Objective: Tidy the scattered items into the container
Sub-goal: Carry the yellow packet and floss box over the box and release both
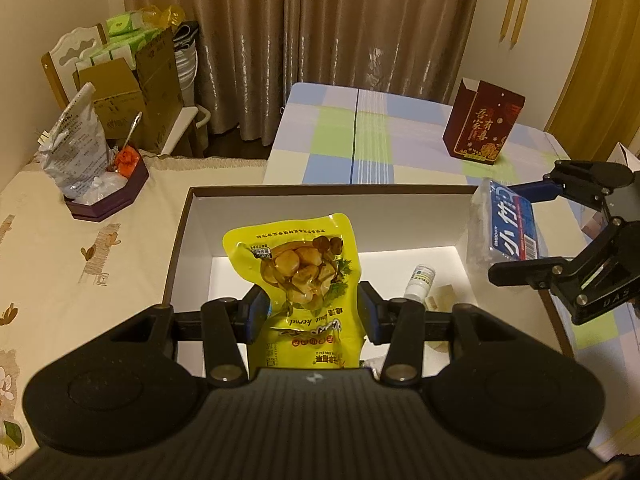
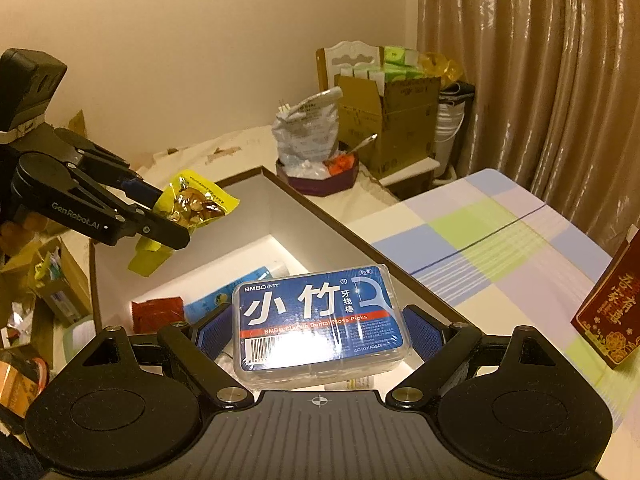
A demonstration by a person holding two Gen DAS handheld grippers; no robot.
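Two grippers are showing: the left gripper and the right gripper. One yellow snack pouch and one blue floss-pick box are showing. One open box is sitting on the tabletop, with one small white bottle, one red packet and one light blue packet lying inside. One red gift bag is standing at the far right, and one purple tray is sitting at the far left.
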